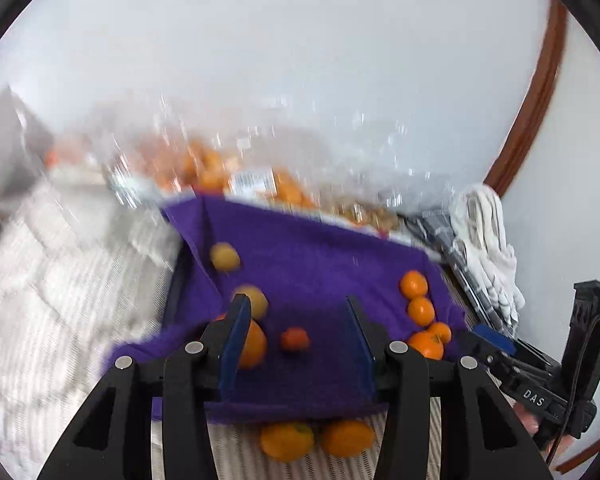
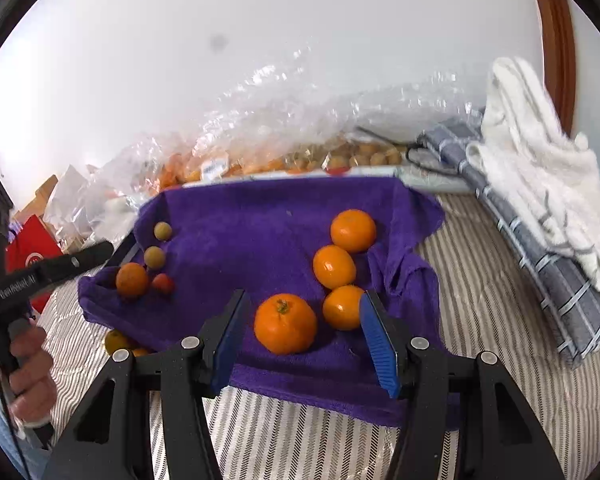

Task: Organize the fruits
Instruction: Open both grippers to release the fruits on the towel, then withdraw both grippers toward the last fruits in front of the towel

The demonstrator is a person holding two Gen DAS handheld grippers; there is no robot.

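A purple towel (image 2: pixel 260 224) lies spread on striped bedding. Three oranges (image 2: pixel 334 266) cluster on its right side, and a larger orange (image 2: pixel 285 324) sits between the fingers of my right gripper (image 2: pixel 305 300), which stands open with its pads clear of the fruit. On the towel's left lie an orange (image 2: pixel 132 279), a small red fruit (image 2: pixel 163 283) and two small yellow-green fruits (image 2: pixel 155 257). My left gripper (image 1: pixel 296 308) is open above the small red fruit (image 1: pixel 295 339), not touching it. Two oranges (image 1: pixel 286 440) rest on the bedding just off the towel's near edge.
Clear plastic bags of fruit (image 2: pixel 260 152) pile up along the back by the white wall. A white towel (image 2: pixel 540 160) lies on a blue checked cloth (image 2: pixel 560 292) at the right. A red bag (image 2: pixel 32 252) stands at the left. A hand (image 2: pixel 28 364) holds the left gripper's handle.
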